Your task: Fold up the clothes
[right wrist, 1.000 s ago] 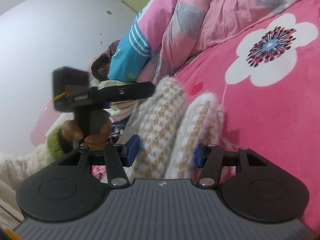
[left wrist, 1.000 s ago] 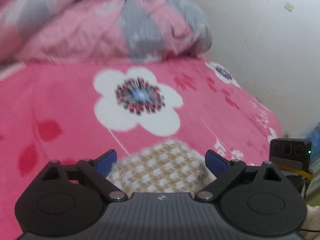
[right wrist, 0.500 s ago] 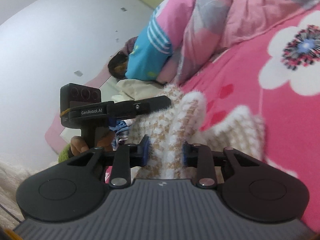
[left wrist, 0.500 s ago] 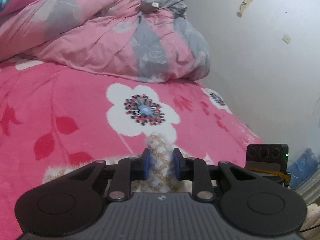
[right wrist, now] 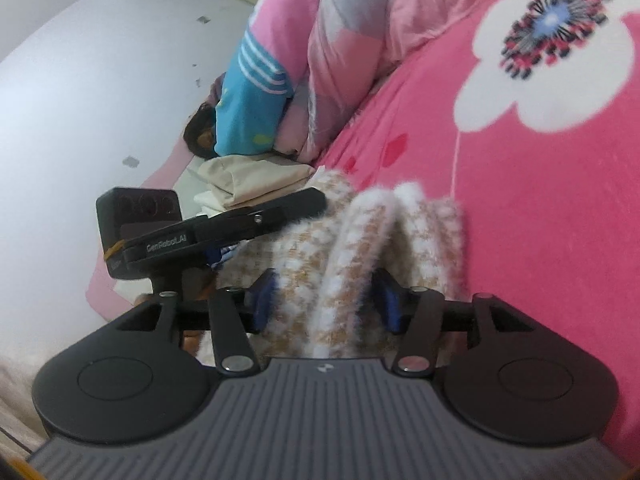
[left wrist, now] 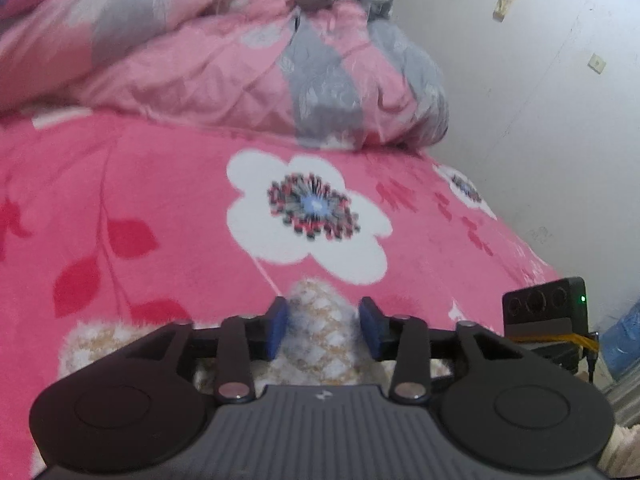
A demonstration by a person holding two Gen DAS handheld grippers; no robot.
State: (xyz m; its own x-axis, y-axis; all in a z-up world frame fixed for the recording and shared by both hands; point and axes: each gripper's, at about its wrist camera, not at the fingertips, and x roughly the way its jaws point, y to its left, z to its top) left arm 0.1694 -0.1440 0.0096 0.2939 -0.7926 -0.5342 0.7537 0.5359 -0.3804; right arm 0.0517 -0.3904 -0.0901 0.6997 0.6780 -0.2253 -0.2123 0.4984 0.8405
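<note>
Nearest, the left gripper (left wrist: 323, 326) with blue pads set a little apart, a bunch of fuzzy tan-and-white checked garment (left wrist: 320, 334) filling the gap — whether pinched or merely straddled, cannot tell. Same on the right gripper (right wrist: 325, 300): jaws half spread, thick ridges of the garment (right wrist: 360, 240) bulging between and past them, grip equally unsure. Garment lying bunched at the near edge of the pink flowered blanket (left wrist: 160, 208), partly gathered into ridges, not flat. Judged as mid-fold, a gathered edge either just taken up or just being let go — scene fits both. Any next move calls for care with fluffy, slippery pile and both tools working evenly. Farther off, a rumpled pink-and-grey quilt (left wrist: 224, 60) heaped at the blanket's far end, a blue striped cloth (right wrist: 248, 96) and cream folded cloths (right wrist: 248, 184) to the side, then bare white wall (left wrist: 540, 80).
</note>
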